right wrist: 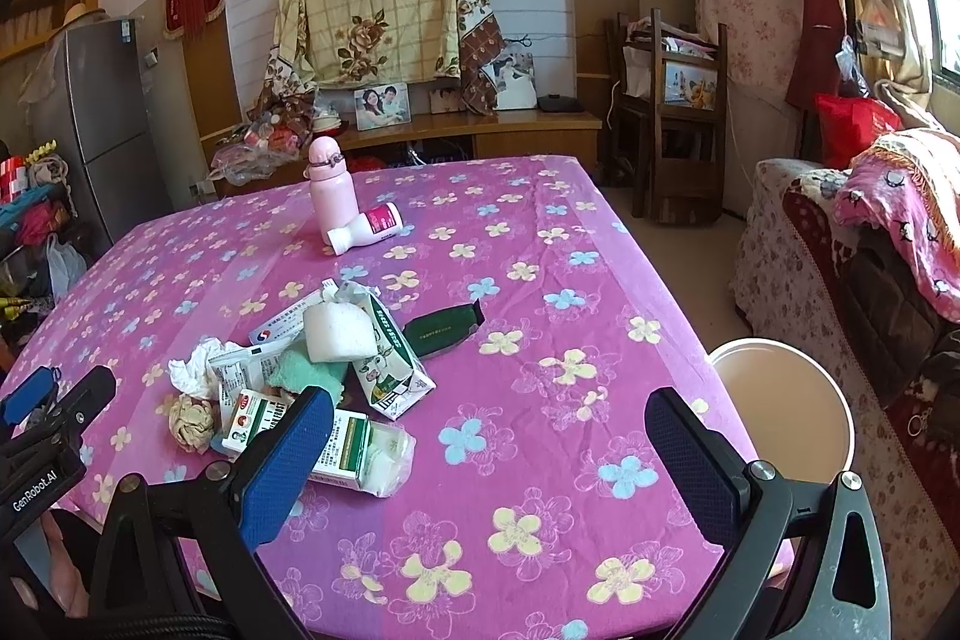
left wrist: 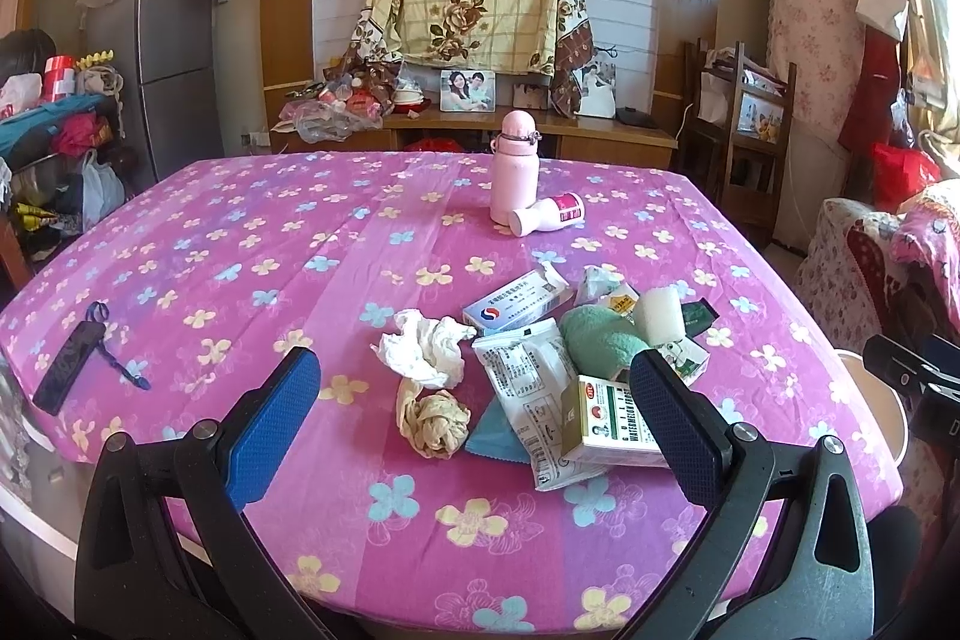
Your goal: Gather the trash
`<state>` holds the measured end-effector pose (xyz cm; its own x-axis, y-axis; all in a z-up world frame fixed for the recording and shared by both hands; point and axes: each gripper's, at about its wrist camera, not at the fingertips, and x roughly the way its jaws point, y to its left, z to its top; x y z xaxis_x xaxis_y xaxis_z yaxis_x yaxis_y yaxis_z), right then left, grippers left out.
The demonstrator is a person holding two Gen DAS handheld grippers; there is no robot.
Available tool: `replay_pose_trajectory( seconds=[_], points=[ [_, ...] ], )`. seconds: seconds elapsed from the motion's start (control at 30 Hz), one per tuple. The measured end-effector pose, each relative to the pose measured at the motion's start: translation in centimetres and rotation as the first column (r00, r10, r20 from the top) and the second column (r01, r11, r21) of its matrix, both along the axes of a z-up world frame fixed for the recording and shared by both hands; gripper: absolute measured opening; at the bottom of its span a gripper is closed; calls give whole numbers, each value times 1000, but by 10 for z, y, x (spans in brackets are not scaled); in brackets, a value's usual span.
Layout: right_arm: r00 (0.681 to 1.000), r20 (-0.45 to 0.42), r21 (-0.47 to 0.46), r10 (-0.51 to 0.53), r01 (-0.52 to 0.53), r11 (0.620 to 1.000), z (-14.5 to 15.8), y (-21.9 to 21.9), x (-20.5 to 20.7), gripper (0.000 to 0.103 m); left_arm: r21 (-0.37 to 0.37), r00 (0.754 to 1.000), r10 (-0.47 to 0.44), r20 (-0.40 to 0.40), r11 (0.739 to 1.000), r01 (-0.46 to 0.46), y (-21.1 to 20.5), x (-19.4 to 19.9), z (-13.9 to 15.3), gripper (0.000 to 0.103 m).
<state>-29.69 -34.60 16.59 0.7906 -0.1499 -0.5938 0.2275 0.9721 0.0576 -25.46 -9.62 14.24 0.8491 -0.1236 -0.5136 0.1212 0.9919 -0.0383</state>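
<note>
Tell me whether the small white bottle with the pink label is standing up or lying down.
Lying down. The white bottle rests on its side on the tablecloth, its labelled end against the base of the upright pink flask.

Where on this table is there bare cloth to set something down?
Free: the wide left stretch between the black remote and the pink bottle, and the near right corner beside the round bin. Crowded: the trash pile in the middle.

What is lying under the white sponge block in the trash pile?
The white sponge block rests on the green-and-white milk carton, the teal cloth and a white-blue medicine box. Whatever else lies beneath is covered.
</note>
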Motion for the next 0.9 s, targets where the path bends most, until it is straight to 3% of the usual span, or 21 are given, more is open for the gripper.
replay_pose_trajectory(
  seconds=[0.57, 0.77, 0.9],
  points=[
    [1000, -26, -20, 0, 0, 1000, -3, -3, 8, 103, -23, 998, -5, -66, 1000, 3, 15, 14, -1, 102],
    [997, -55, 15, 52, -51, 999, -13, -4, 20, 103, 64, 995, -50, -84, 996, 55, 20, 20, -4, 102],
    [991, -67, 62, 120, -115, 991, -22, -3, 38, 102, 74, 991, -76, -109, 994, 85, 31, 26, -11, 102]
  ],
)
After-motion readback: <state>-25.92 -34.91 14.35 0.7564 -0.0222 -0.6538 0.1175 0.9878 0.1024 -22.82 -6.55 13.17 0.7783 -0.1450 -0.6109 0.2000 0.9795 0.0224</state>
